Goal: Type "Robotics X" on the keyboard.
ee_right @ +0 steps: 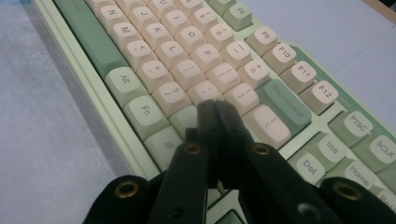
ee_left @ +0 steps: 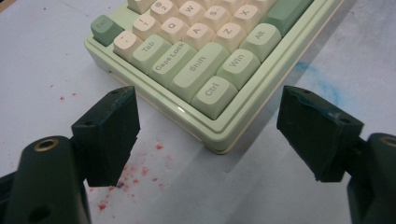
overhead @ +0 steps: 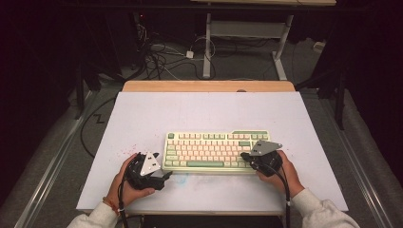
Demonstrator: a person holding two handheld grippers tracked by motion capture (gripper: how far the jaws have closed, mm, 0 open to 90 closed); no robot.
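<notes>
Keyboard (overhead: 216, 151) looks rigid and slippery, so I grip its corner with left fingers (ee_left: 108, 135) wide, right fingers (ee_right: 215, 135) pressed together.

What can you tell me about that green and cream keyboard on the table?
The pale green plastic keyboard lies flat near the white table's front edge. It has cream letter keys, light green modifier keys and a darker green Backspace and space bar. The shut right gripper is over its right-hand keys; the open left gripper faces its Ctrl corner, apart.
</notes>
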